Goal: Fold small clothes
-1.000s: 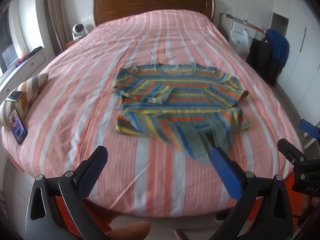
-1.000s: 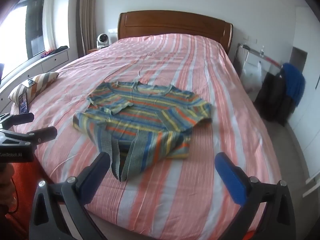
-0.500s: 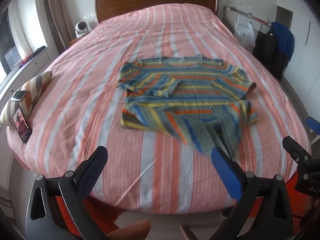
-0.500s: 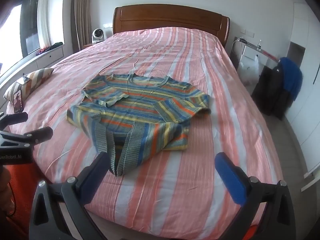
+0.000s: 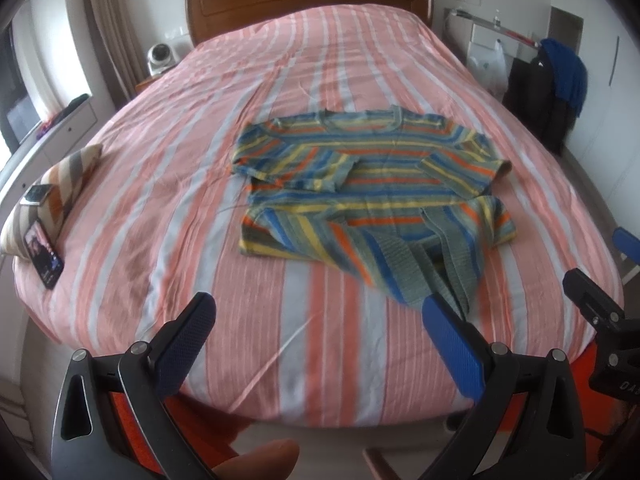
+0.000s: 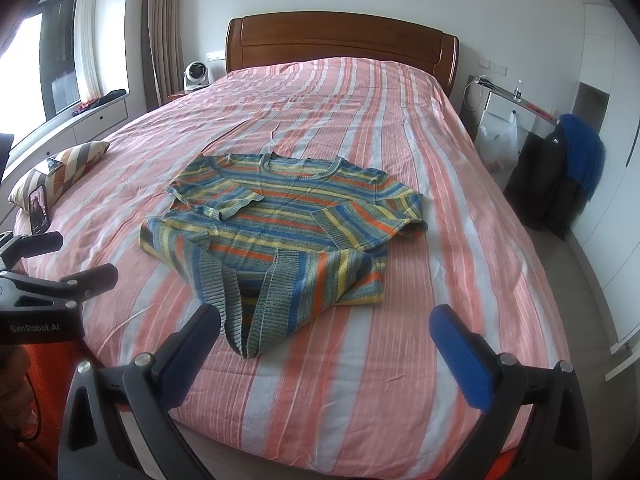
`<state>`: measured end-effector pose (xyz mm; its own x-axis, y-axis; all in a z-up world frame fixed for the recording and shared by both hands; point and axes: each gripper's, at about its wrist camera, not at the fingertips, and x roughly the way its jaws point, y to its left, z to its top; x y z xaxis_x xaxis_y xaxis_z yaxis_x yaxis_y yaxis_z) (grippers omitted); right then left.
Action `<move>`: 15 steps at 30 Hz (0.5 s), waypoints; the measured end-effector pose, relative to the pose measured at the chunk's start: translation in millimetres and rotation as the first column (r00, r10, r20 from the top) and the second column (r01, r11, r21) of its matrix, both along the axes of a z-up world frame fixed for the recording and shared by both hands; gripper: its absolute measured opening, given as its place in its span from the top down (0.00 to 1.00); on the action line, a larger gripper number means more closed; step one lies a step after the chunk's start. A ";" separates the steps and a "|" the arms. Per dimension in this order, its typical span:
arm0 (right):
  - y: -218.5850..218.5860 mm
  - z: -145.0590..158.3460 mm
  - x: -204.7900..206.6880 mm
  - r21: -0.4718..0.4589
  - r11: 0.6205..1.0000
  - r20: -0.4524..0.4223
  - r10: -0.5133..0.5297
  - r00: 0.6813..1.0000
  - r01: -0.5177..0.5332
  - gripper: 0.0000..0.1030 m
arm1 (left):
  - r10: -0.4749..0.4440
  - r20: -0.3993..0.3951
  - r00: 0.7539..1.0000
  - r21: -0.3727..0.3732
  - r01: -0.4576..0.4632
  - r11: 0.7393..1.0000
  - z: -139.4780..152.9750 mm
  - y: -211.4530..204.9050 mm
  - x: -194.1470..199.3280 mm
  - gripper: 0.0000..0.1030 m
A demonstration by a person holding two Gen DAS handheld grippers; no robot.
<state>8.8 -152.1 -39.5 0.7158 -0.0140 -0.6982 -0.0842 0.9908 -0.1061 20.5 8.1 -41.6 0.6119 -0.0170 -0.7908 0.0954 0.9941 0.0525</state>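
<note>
A striped knit sweater in blue, yellow, orange and grey lies on the pink striped bed, neck toward the headboard, both sleeves folded in and its hem rumpled toward the foot of the bed. It also shows in the right wrist view. My left gripper is open and empty, held off the foot of the bed, short of the hem. My right gripper is open and empty, just short of the rumpled hem. Each gripper shows at the edge of the other's view.
A striped cushion with a phone leaning on it lies at the bed's left edge. A wooden headboard is at the far end. A chair with dark and blue clothes stands right of the bed. A small fan sits by the headboard.
Both views have shifted slightly; the sweater looks a little nearer and more centred in the right wrist view. Both grippers stay open and empty. The sweater has not moved.
</note>
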 end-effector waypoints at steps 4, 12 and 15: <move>0.9 -0.2 0.0 0.004 1.000 -0.001 0.001 1.000 -0.001 0.00 | -0.006 -0.013 1.000 0.005 0.006 1.000 -2.4 -1.5 -1.0 0.00; 5.2 0.7 0.2 -0.015 1.000 0.017 -0.001 1.000 0.001 0.00 | -0.016 -0.005 1.000 0.003 0.016 1.000 -2.4 -2.8 -3.5 0.00; 5.9 0.2 0.3 -0.011 1.000 0.013 0.001 1.000 -0.001 0.00 | -0.015 -0.002 1.000 0.006 0.015 1.000 -2.0 -2.6 -3.4 0.00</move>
